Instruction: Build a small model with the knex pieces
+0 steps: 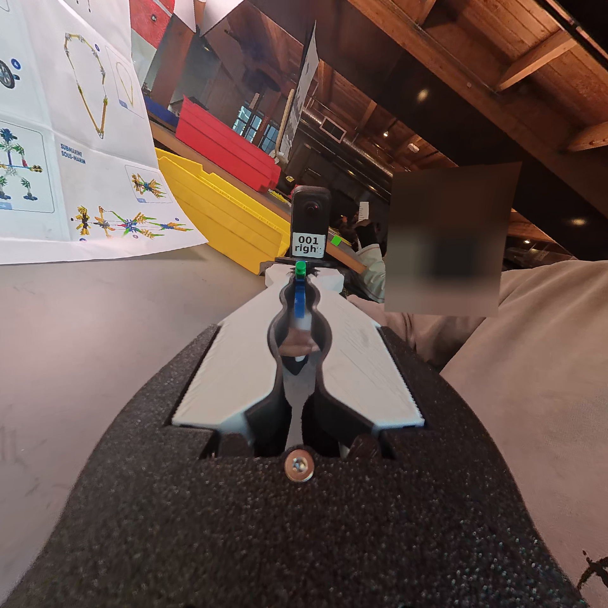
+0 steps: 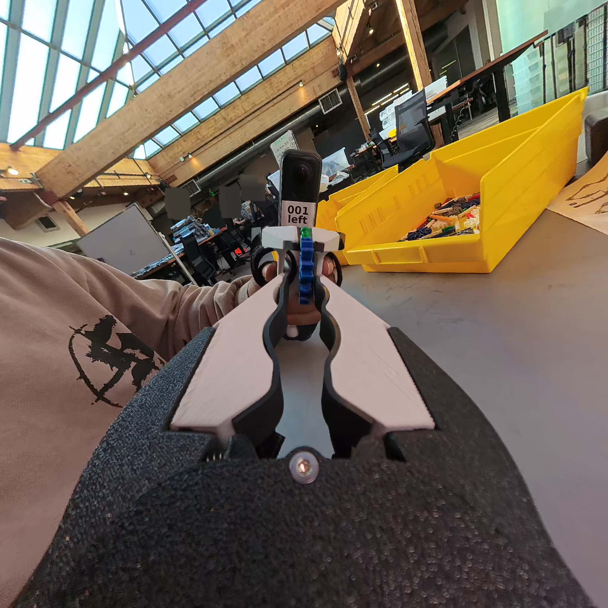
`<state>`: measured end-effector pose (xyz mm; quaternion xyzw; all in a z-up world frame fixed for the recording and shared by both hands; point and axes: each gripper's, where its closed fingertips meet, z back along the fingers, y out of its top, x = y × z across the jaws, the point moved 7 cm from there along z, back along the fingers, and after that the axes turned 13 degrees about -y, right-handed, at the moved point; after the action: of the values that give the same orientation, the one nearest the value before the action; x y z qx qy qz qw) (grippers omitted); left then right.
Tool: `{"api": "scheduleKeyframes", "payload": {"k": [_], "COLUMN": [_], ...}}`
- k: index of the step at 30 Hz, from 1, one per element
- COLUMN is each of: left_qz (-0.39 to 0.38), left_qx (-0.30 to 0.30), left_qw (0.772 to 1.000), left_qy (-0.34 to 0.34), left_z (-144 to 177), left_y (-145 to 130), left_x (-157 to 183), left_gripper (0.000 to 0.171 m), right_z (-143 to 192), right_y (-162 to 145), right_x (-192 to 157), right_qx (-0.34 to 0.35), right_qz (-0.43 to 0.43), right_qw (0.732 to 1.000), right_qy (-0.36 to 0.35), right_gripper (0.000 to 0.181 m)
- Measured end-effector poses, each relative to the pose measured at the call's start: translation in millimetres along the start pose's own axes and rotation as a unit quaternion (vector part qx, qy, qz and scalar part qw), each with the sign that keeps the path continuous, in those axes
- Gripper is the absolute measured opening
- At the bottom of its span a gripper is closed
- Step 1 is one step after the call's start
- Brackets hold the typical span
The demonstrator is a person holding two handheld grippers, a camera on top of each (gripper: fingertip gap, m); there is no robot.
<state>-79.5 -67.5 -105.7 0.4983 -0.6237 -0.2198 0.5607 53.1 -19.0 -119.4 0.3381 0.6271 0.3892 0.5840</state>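
Roughly, left to right in left wrist view: folded instruction sheet [image 1: 82, 131] propped at far left, yellow bin [image 1: 230, 214] and red bin [image 1: 223, 144] behind it on grey table [image 1: 98, 329]. Centre: left gripper [image 1: 300, 279] with jaws nearly closed, pinching green rod [image 1: 300, 268] at the tips; blue gear piece [image 1: 299, 301] edge-on in the gap just behind. Facing it tip to tip, right gripper with labelled black camera [image 1: 310, 214]. Beige sleeve [image 1: 526, 362] at right. Right wrist view: beige sleeve at left, right gripper [image 2: 306, 279] centre, jaws narrowed onto blue gear piece, green rod poking above it at left gripper's tips. Yellow bin at right, holding loose construction-toy parts [image 2: 444, 220].
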Motion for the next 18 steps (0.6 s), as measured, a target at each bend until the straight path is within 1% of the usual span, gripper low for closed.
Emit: {"api": "scheduleKeyframes", "payload": {"k": [1,2,4,7,10,11,13,18], "left_qz": [0.000,0.001,-0.001,-0.007,-0.011,-0.011,-0.010,-0.019], "left_qx": [-0.003,-0.002,-0.012,-0.032,-0.043,-0.045,-0.064,-0.079], "left_qw": [1.000,1.000,1.000,0.999,0.999,0.999,0.998,0.997], "left_qy": [-0.001,-0.004,-0.009,-0.008,-0.003,-0.004,-0.006,0.000], "left_z": [-1.1,-2.1,-3.6,-4.9,-5.1,-5.2,-6.0,-6.9], "left_y": [-1.7,-2.2,-3.3,-5.9,-7.0,-7.2,-9.5,-10.7], "left_x": [-0.5,-0.3,1.0,2.2,2.1,2.4,3.1,4.5], "left_gripper": [0.005,0.005,0.005,0.005,0.014,0.014,0.008,0.006], "right_z": [-0.8,0.0,4.1,8.5,10.2,10.0,9.6,10.8], "right_y": [0.8,2.0,5.9,6.8,3.2,1.7,1.0,1.6], "right_x": [-0.3,0.4,0.7,1.1,0.9,0.4,-0.1,-0.4], "right_qx": [0.003,0.004,0.001,-0.022,-0.049,-0.057,-0.061,-0.068], "right_qz": [0.006,0.016,0.026,0.023,0.036,0.038,0.042,0.038], "right_qw": [1.000,1.000,1.000,0.999,0.998,0.998,0.997,0.997], "right_qy": [-0.004,-0.009,-0.001,0.010,0.007,0.008,0.006,0.011], "right_gripper": [0.005,0.004,0.003,0.003,0.004,0.004,0.004,0.004]}}
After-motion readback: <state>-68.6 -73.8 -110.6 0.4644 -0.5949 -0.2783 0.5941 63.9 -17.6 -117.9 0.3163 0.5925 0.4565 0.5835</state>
